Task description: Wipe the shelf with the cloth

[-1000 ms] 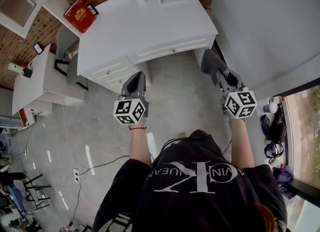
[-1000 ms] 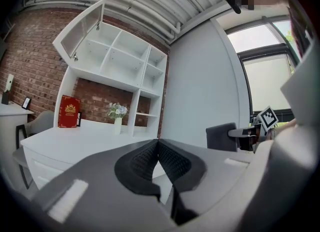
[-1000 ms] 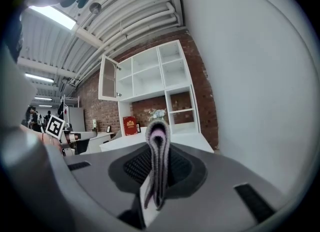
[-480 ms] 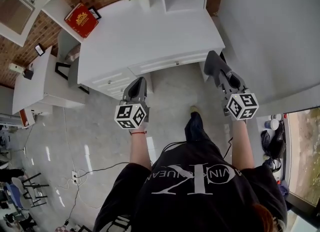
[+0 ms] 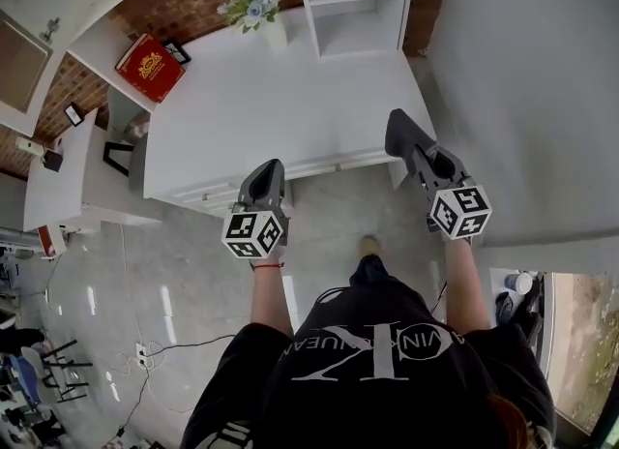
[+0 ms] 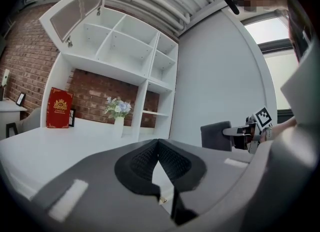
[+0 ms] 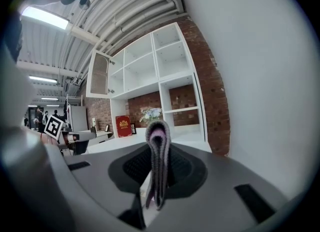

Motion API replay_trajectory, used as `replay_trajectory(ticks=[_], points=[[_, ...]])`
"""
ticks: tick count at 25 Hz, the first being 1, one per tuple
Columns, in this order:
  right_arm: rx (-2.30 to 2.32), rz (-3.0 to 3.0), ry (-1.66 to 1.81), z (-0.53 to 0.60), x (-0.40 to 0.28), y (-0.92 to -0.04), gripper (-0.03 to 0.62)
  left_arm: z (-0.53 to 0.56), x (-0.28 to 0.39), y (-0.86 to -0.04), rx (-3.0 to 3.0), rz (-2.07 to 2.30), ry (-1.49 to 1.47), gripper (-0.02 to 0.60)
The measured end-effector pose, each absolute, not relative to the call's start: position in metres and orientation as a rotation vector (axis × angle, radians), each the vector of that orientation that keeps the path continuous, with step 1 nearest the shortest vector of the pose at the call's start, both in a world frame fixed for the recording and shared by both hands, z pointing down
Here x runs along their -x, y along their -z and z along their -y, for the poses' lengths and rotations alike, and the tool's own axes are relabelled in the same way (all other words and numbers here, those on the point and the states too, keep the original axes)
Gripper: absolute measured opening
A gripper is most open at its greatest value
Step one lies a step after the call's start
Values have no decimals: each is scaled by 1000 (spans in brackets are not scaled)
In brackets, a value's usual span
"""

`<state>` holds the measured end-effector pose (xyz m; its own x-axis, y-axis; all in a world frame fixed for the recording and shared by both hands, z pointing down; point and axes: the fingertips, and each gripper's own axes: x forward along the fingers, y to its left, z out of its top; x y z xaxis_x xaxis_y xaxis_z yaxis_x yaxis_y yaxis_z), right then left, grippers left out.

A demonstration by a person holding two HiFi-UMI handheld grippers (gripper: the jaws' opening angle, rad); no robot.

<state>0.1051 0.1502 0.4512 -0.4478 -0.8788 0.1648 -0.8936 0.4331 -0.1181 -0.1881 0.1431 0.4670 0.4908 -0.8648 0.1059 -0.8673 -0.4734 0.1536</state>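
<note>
Right gripper view: right tongs [image 7: 158,129] are pinching the cloth [image 7: 159,171]; left tongs [image 6: 158,144] are sitting closed, empty. We are judging this the approach; next, reaching the shelf [image 7: 182,109] ahead.

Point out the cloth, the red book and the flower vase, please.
cloth [image 7: 159,162], right gripper view, on the middle of its folded edge.
red book [image 5: 150,67], head view, on its front cover.
flower vase [image 5: 276,34], head view, on the white vase body.
</note>
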Motion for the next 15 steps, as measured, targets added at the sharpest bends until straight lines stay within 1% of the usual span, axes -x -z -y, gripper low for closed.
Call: replay_trajectory(ticks=[15], points=[[-1515, 2652, -318, -51, -130, -460, 61, -57, 150, -466, -2526, 1547, -33, 11]])
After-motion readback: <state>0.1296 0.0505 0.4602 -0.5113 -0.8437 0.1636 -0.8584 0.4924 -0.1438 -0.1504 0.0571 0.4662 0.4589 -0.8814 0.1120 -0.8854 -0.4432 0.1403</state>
